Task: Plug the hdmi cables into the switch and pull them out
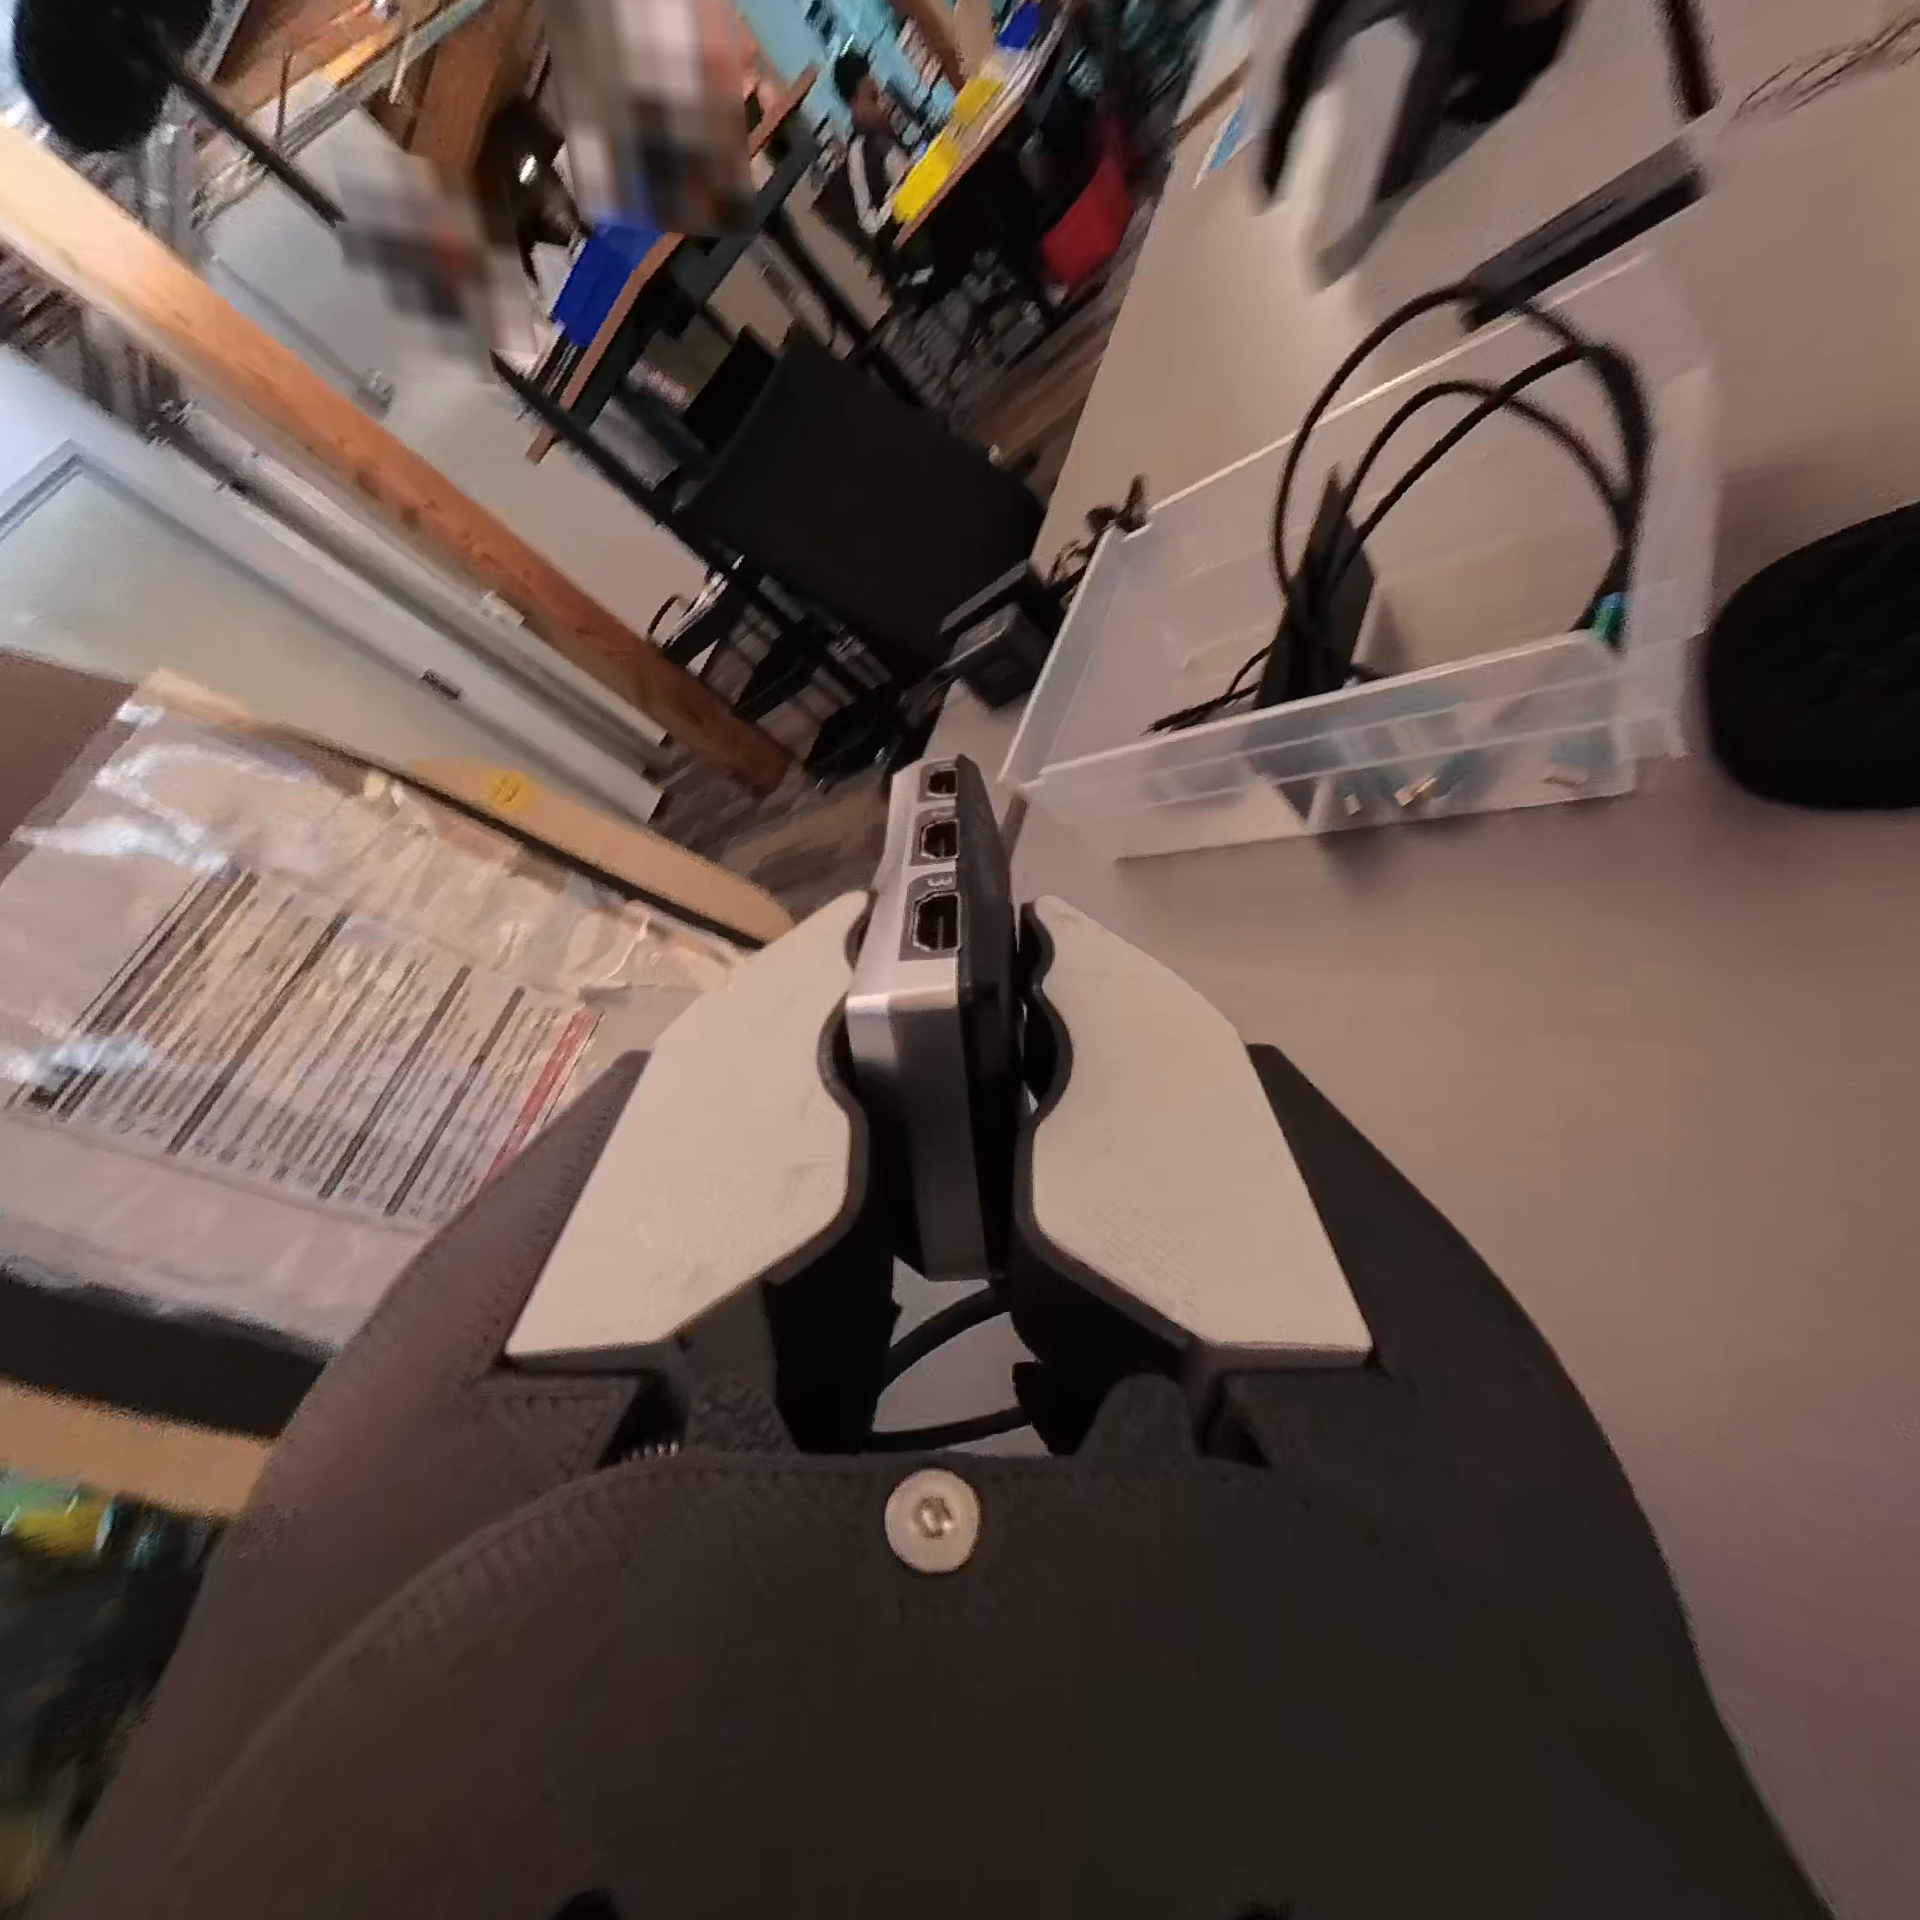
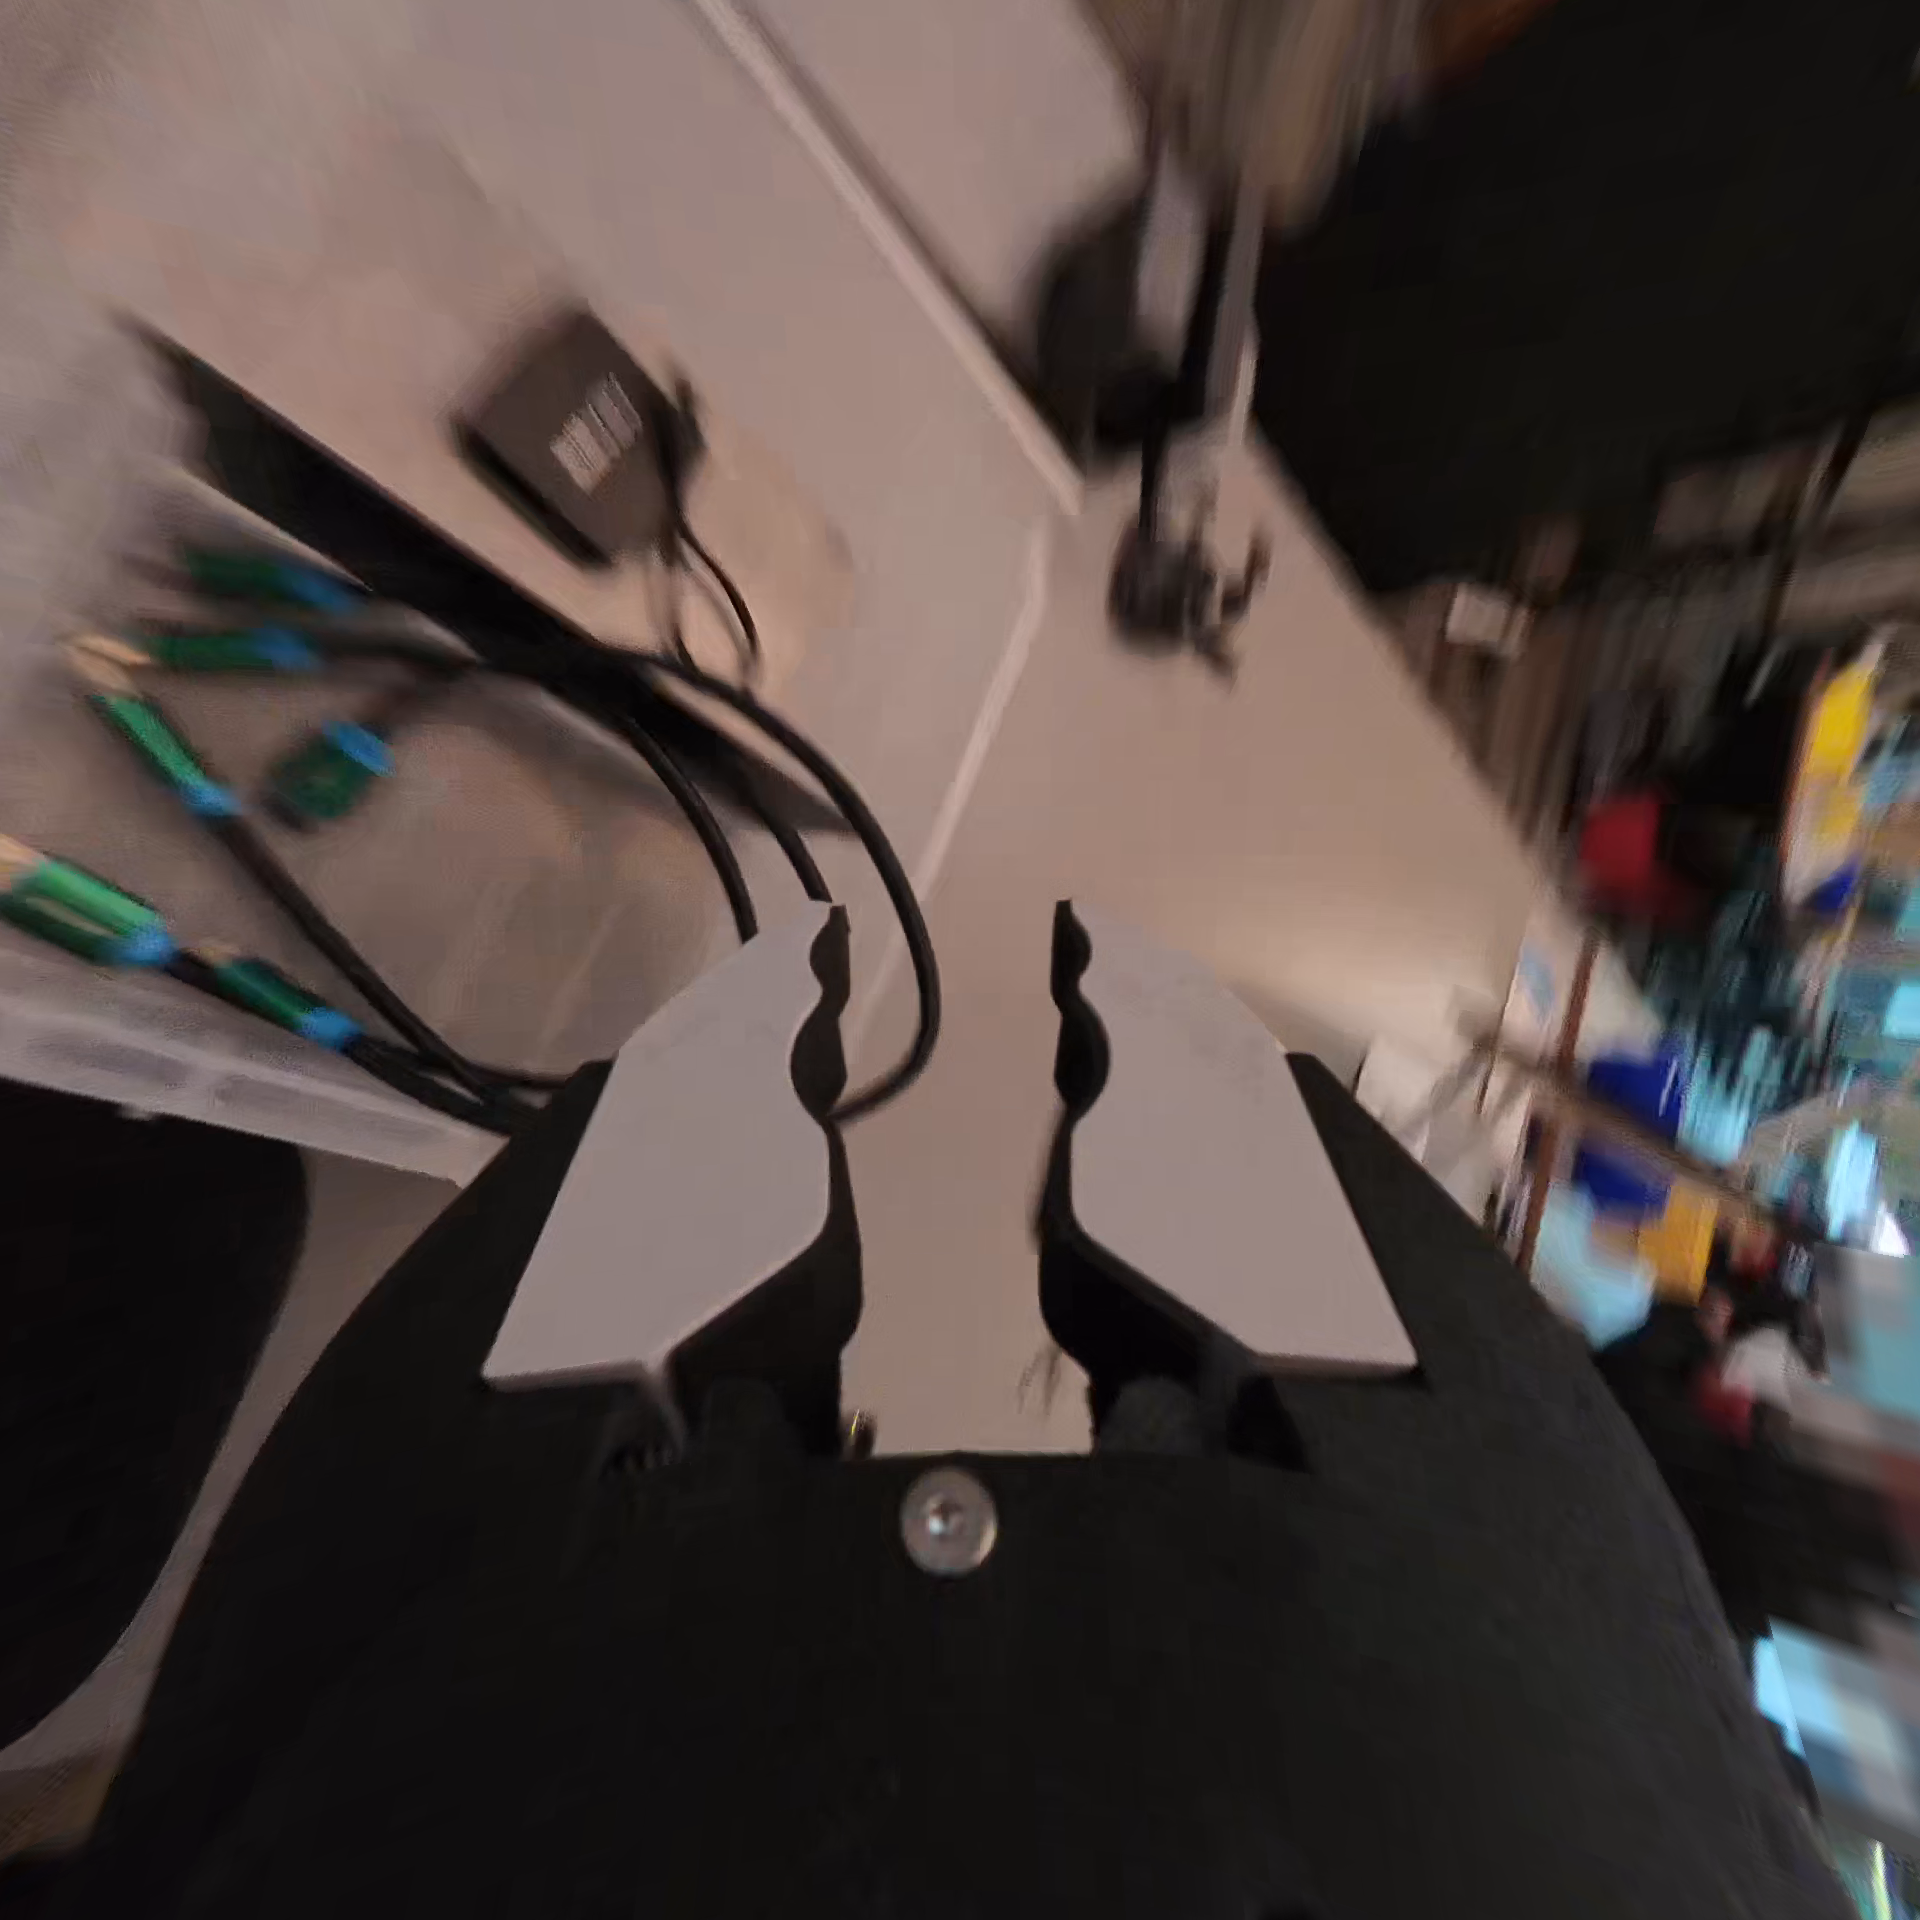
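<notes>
The left tool (image 1: 940, 920) is clamped on the switch (image 1: 928, 997), a slim silver and black box held on edge between the two grey fingers (image 1: 727, 1122), lifted off the pale bench (image 1: 1455, 1143). Three ports along its narrow side face the camera and all three are bare. Beyond it on the bench stands a clear plastic tray (image 1: 1351, 769) with black cables (image 1: 1455, 436) looping up out of it and a few green-and-blue plugs at its far corner. A dark rounded thing (image 1: 1818, 665), too cropped to name, lies just beside the tray.

The right tool (image 2: 951, 920) is spread apart with nothing between its fingers (image 2: 717, 1122), hovering over the bench (image 2: 1039, 831). Near its left finger, black cables (image 2: 894, 831) curve toward the tray (image 2: 208, 1049), where green plugs (image 2: 73, 914) with blue collars lie in a loose fan. Farther off a small dark box (image 2: 582, 436) rests on the bench; the view is heavily blurred
</notes>
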### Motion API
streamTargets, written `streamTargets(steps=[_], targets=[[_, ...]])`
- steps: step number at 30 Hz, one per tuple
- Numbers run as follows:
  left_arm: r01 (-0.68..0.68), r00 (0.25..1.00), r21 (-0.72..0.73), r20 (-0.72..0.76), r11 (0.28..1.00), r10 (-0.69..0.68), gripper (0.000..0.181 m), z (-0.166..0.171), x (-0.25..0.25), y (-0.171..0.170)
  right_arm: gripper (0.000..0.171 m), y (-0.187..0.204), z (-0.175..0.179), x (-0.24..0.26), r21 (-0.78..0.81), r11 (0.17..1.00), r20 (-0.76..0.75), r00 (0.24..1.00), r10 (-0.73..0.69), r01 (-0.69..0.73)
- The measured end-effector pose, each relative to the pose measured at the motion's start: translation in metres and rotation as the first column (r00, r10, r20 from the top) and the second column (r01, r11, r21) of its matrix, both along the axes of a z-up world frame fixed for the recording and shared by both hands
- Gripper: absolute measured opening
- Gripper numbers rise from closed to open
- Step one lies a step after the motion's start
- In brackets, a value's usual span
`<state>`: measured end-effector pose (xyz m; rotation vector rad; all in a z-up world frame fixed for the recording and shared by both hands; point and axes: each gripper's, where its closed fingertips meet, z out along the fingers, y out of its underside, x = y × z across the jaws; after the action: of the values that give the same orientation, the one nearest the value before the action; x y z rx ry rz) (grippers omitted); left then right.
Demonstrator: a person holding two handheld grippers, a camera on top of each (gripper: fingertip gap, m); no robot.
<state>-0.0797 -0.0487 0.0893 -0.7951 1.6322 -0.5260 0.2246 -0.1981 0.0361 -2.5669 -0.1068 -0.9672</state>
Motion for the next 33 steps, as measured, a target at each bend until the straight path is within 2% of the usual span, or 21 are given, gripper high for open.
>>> streamTargets(steps=[1, 2, 3, 5, 7, 9, 12, 16, 21, 23, 29, 31, 33], targets=[[0.051, 0.999, 0.005, 0.002, 0.999, -0.051, 0.024, 0.001, -0.002, -0.008, 0.036, 0.020, 0.017, -0.030, 0.069, 0.987, 0.033, 0.989, 0.146, -0.148], [0.104, 0.995, 0.017, 0.001, 0.994, -0.104, 0.024, 0.000, -0.004, -0.018, 0.033, 0.039, 0.032, -0.068, 0.138, 0.939, 0.058, 0.949, 0.311, -0.316], [0.154, 0.988, 0.035, 0.002, 0.987, -0.154, 0.024, 0.000, -0.006, -0.027, 0.030, 0.053, 0.043, -0.114, 0.192, 0.851, 0.076, 0.872, 0.484, -0.489], [0.226, 0.974, 0.077, 0.015, 0.971, -0.228, 0.024, 0.001, -0.008, -0.045, 0.025, 0.063, 0.059, -0.206, 0.236, 0.606, 0.134, 0.643, 0.754, -0.759], [0.270, 0.962, 0.105, 0.011, 0.957, -0.273, 0.024, 0.000, -0.009, -0.057, 0.031, 0.065, 0.067, -0.264, 0.182, 0.433, 0.219, 0.466, 0.857, -0.883], [0.311, 0.950, 0.130, -0.014, 0.941, -0.312, 0.024, -0.005, -0.010, -0.068, 0.042, 0.070, 0.065, -0.293, 0.113, 0.371, 0.229, 0.387, 0.893, -0.922], [0.358, 0.934, 0.148, -0.042, 0.922, -0.356, 0.024, -0.012, -0.011, -0.077, 0.044, 0.085, 0.054, -0.302, 0.034, 0.388, 0.182, 0.388, 0.904, -0.921], [0.358, 0.934, 0.147, -0.053, 0.922, -0.354, 0.024, -0.014, -0.011, -0.076, 0.022, 0.094, 0.037, -0.308, -0.054, 0.370, 0.150, 0.359, 0.921, -0.927], [0.282, 0.954, 0.206, 0.044, 0.937, -0.297, 0.032, -0.006, -0.011, -0.058, 0.022, 0.101, 0.040, -0.301, -0.002, 0.440, 0.134, 0.435, 0.890, -0.898], [0.284, 0.955, 0.177, 0.038, 0.943, -0.294, 0.032, -0.006, -0.013, -0.055, 0.022, 0.101, 0.040, -0.298, 0.000, 0.451, 0.141, 0.446, 0.884, -0.893], [0.301, 0.953, 0.166, -0.044, 0.939, -0.298, 0.022, -0.015, -0.013, -0.058, 0.024, 0.103, 0.036, -0.290, -0.091, 0.481, 0.182, 0.460, 0.869, -0.872], [0.328, 0.945, 0.143, -0.031, 0.934, -0.327, 0.023, -0.013, -0.011, -0.066, 0.027, 0.106, 0.033, -0.300, -0.055, 0.449, 0.182, 0.434, 0.883, -0.892], [0.342, 0.940, 0.135, -0.043, 0.930, -0.339, 0.022, -0.014, -0.010, -0.070, 0.025, 0.106, 0.028, -0.302, -0.085, 0.449, 0.176, 0.430, 0.885, -0.889]])
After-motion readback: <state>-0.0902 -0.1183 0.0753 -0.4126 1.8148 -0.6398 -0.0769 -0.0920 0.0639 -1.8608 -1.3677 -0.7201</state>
